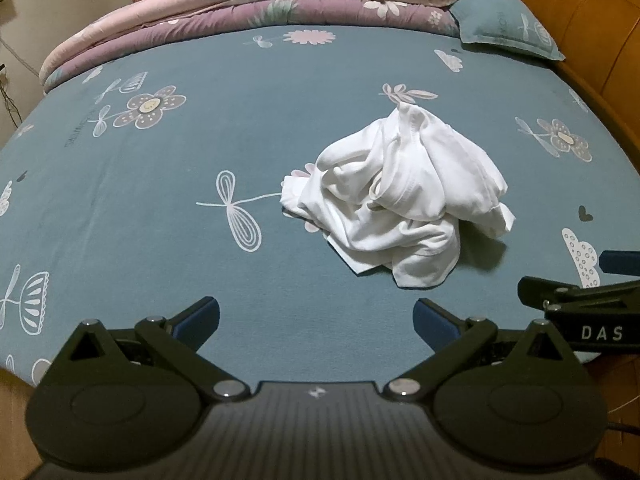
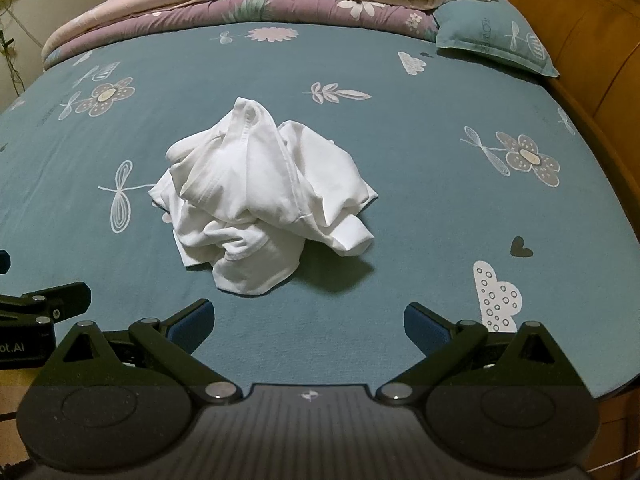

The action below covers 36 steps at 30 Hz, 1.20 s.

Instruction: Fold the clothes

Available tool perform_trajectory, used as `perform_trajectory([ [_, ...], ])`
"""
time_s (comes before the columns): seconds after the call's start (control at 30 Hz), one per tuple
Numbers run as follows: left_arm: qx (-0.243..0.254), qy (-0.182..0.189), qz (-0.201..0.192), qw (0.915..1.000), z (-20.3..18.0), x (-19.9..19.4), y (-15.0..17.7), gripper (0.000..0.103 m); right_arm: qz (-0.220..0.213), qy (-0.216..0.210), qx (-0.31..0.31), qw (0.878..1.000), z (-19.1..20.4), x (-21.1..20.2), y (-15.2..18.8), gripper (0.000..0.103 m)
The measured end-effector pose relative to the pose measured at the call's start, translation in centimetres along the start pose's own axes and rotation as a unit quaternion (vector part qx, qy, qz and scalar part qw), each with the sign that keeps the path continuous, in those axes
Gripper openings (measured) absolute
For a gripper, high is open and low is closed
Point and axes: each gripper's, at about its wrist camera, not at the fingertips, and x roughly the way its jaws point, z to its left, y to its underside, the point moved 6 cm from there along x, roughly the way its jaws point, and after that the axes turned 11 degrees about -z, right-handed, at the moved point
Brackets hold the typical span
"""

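A white garment [image 1: 396, 200] lies crumpled in a loose heap on a teal bedsheet [image 1: 200, 152] printed with pale flowers. The garment is my landmark. It sits near the middle of the bed, with a ribbed edge poking up at its far side and a short sleeve trailing off to its right.

My left gripper [image 1: 316, 316] hovers just short of the garment, on its near side. Its jaws are spread wide and hold nothing.

My right gripper [image 2: 308, 320] also waits on the near side of the garment, a little to its right. Its jaws are spread wide too, and empty. Neither one touches the cloth.

Beyond the garment, folded pink and purple quilts [image 1: 260, 4] are stacked along the far edge of the bed. A teal pillow [image 1: 508, 28] lies beyond it to the right, beside a brown headboard [image 1: 592, 20].
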Motion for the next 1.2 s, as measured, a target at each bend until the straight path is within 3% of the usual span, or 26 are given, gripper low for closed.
perform_trajectory([
  [1.2, 0.003, 0.008, 0.008, 0.9999, -0.2, 1.6, -0.9, 0.102, 0.009, -0.001, -0.003, 1.0, -0.1, 1.5, -1.1, 0.103],
])
